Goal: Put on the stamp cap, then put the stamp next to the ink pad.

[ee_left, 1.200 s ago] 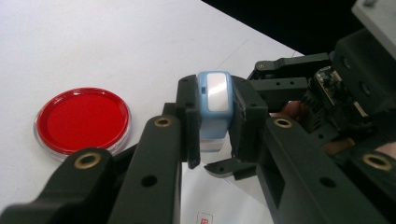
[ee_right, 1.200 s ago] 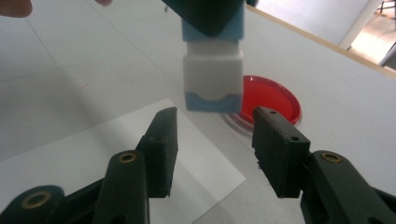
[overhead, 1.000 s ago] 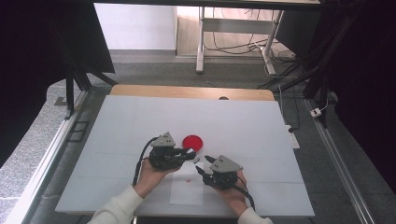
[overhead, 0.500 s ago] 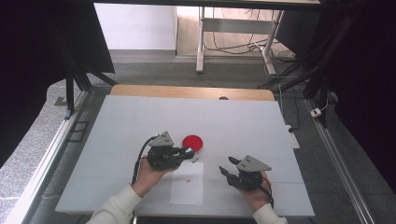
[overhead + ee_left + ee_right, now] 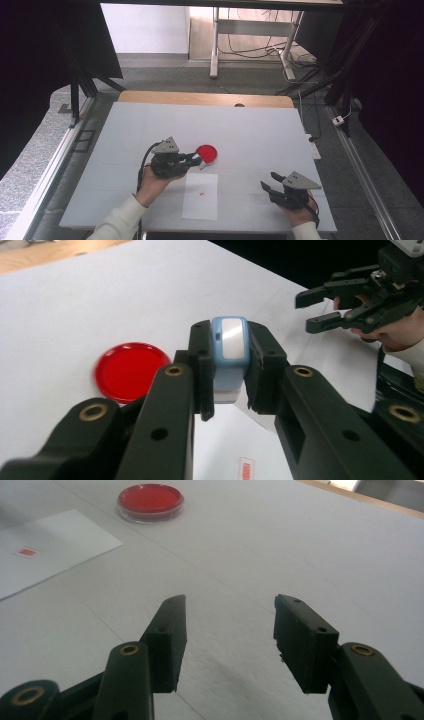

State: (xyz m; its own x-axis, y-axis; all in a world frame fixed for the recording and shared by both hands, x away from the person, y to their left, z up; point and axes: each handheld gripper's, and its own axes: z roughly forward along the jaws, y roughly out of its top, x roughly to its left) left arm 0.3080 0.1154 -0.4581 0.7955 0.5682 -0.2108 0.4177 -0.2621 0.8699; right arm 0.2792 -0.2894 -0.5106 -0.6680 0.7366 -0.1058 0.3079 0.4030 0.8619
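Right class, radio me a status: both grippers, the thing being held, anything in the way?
Left gripper shut on blue-and-white stamp, near red dish. Right gripper open, empty, off to the side. White paper on table, nothing in the way.

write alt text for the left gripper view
The left claw is shut on a small blue and white stamp above a white table. A red round pad lies left; the open right claw is at upper right.

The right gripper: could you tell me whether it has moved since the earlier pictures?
Yes. The right gripper has slid rightward, away from the white paper sheet towards the table's right edge, its empty jaws open.
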